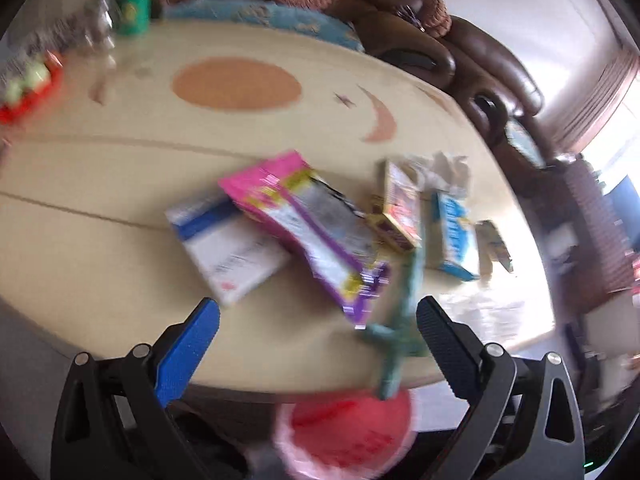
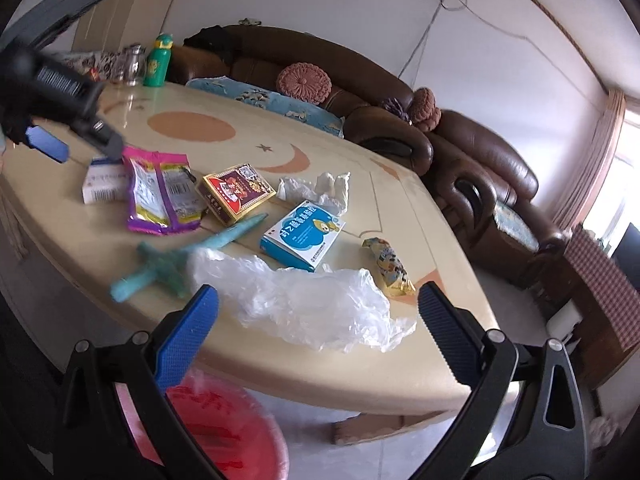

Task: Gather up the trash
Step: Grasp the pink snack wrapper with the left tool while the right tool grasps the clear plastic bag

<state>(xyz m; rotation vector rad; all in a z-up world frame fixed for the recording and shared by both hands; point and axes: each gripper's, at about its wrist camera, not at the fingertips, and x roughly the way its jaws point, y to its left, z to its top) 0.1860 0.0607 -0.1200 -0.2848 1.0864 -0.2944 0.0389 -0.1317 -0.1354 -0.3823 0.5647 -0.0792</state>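
Note:
Trash lies scattered on the cream table [image 2: 360, 376]: a clear plastic bag [image 2: 304, 300], a blue medicine box [image 2: 302, 238], a red-gold box [image 2: 236, 192], a pink-purple wrapper [image 2: 160, 192], a white box [image 2: 102, 186], crumpled tissue [image 2: 320, 190], a yellow wrapper [image 2: 390, 266] and a teal toy [image 2: 180, 258]. My right gripper [image 2: 320, 300] is open, just above the near edge of the plastic bag. My left gripper [image 1: 320, 316] is open and empty, over the table's near edge before the pink-purple wrapper [image 1: 308, 220]. A red bin [image 2: 224, 432] stands below the table edge.
A green bottle [image 2: 158, 62] and a glass jar [image 2: 134, 64] stand at the table's far corner. A brown sofa [image 2: 400, 120] with round cushions runs behind the table. The left wrist view is motion-blurred.

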